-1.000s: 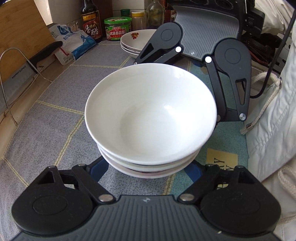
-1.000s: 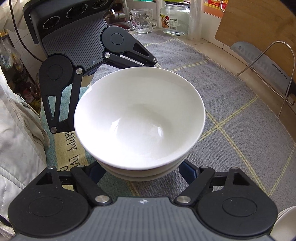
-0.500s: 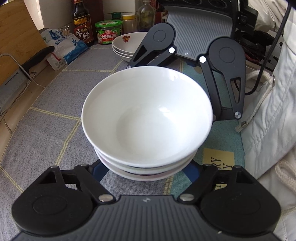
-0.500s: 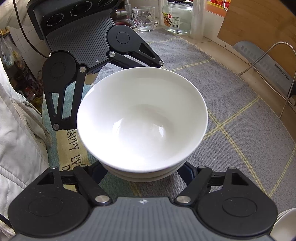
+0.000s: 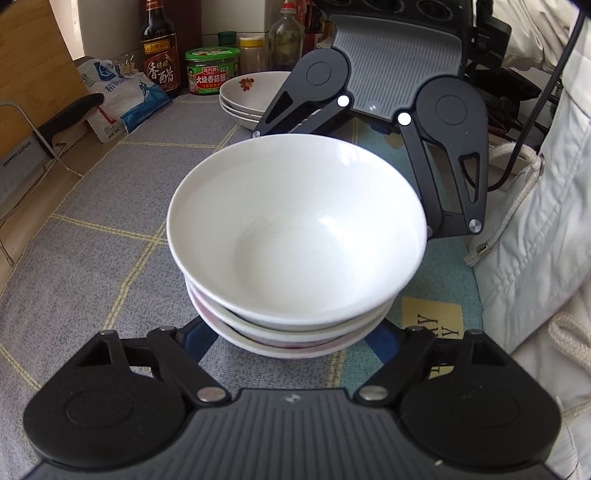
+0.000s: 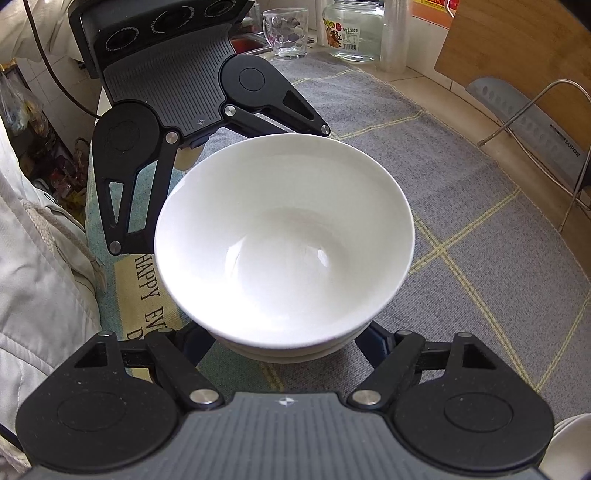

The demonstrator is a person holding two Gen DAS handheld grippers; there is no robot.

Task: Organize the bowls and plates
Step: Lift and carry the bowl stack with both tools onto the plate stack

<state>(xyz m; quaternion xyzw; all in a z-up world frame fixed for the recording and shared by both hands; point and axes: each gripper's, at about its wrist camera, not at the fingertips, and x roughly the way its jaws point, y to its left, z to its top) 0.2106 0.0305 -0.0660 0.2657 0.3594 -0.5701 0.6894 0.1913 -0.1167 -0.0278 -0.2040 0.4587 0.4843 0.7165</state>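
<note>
Three nested bowls form a stack on the grey checked mat (image 5: 92, 221), with a plain white bowl (image 5: 295, 229) on top and a red-patterned one (image 5: 288, 345) at the bottom. My left gripper (image 5: 290, 334) reaches under the stack from one side. Its blue fingers (image 5: 195, 338) lie against the bottom bowl and their tips are hidden. From the opposite side my right gripper (image 6: 284, 339) does the same to the stack (image 6: 284, 240). Its jaws are opening slightly, with the bottom bowl still between them. Whether the stack rests on the mat is unclear.
Floral dishes (image 5: 251, 92), a dark bottle (image 5: 159, 48), a green tin (image 5: 210, 74) and a white bag (image 5: 122, 99) stand at the far end. A cleaver on a wire rack (image 6: 535, 125), a glass (image 6: 286, 33) and a jar (image 6: 354, 29) line the wall. A person's white jacket (image 5: 535, 221) is close by.
The left wrist view has tipped up a little, so more of the bottles at the back shows. The bowl stack stays between both grippers.
</note>
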